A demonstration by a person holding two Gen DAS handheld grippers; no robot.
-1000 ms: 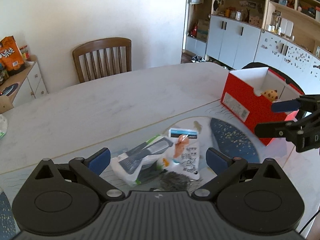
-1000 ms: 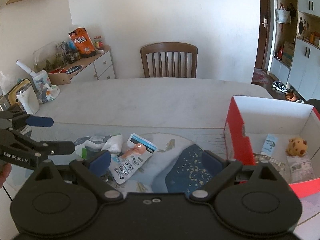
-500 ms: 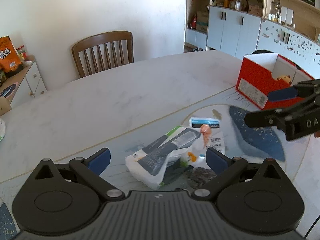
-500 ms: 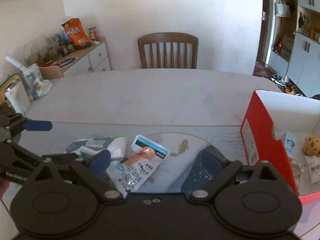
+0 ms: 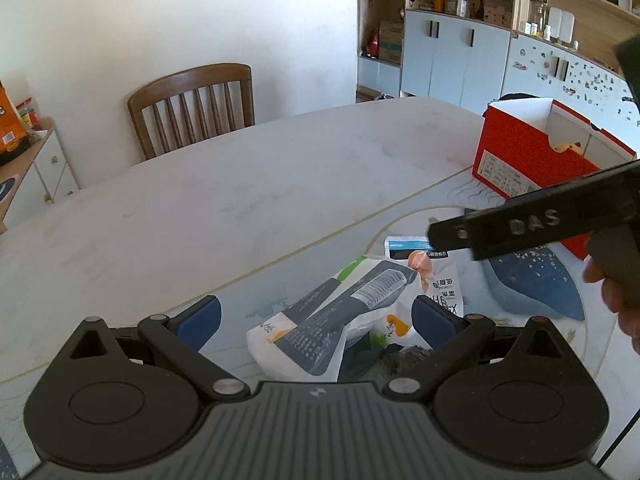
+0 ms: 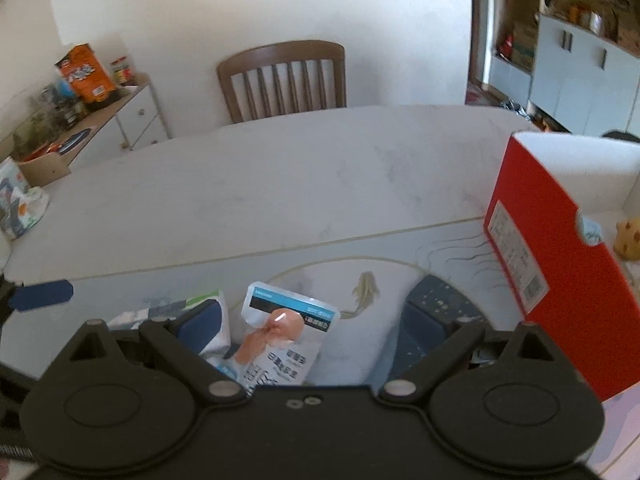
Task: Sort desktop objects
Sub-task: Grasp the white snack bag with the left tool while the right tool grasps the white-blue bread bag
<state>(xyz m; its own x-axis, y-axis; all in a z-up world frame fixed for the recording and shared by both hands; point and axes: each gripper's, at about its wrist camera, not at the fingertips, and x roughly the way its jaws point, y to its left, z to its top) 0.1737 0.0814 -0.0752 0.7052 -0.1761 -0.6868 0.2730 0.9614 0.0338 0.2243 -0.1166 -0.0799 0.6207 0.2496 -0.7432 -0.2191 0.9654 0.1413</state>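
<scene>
Right claw point(image 6: 308, 330) moved over sausage packet point(image 6: 286, 340).

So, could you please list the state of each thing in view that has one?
left gripper: fingers open, empty, over the packets
right gripper: fingers open, empty
red box: open-topped, upright, partly filled
sausage packet: flat on the mat
white razor packet: lying loose, overlapping it
chair: pushed in

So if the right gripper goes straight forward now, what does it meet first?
Probably the white sausage packet, lying on the table between the open fingers of the right gripper; depth is uncertain.
</scene>
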